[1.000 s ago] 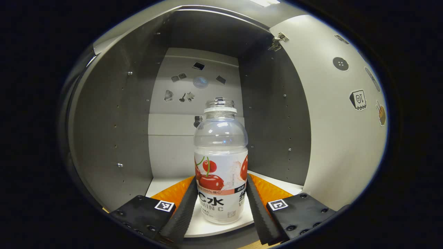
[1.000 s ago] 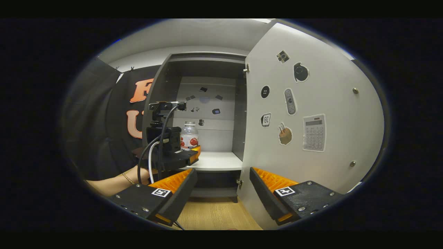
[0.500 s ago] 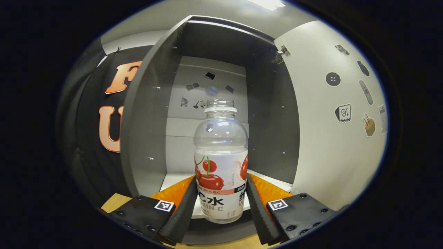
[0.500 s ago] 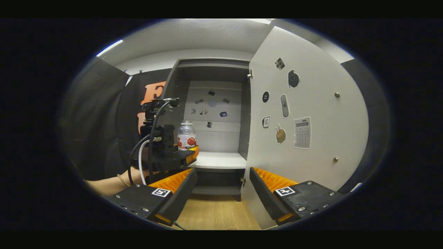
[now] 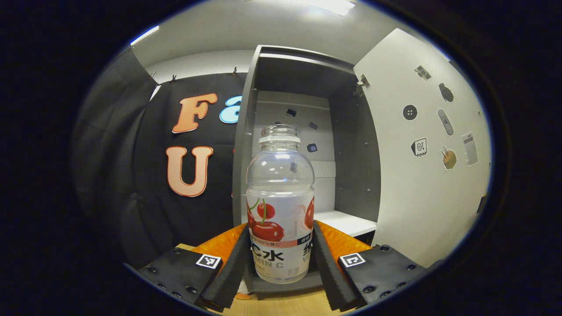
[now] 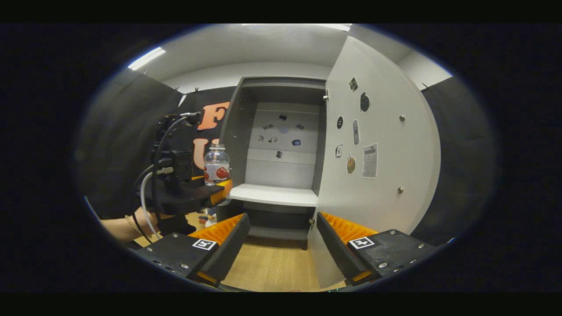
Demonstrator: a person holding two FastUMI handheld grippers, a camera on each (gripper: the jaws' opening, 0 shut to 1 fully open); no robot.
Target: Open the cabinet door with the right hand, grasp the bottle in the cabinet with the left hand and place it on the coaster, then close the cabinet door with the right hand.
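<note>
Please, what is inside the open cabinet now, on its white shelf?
The cabinet's white shelf carries nothing visible; small stickers mark the back panel. The bottle is outside, held by the left gripper.

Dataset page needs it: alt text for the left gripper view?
The left gripper is shut on a clear plastic bottle with a cherry label, upright before the open grey cabinet. Its white sticker-covered door stands open at the right.

Ahead of the right hand-held gripper (image 6: 283, 245) the cabinet shelf (image 6: 274, 195) lies bare and reachable. The open door (image 6: 377, 175) walls off its right side. To its left, the left hand-held gripper (image 6: 219, 186) with the bottle (image 6: 216, 165) stands beside the cabinet's left wall (image 6: 230, 145).
</note>
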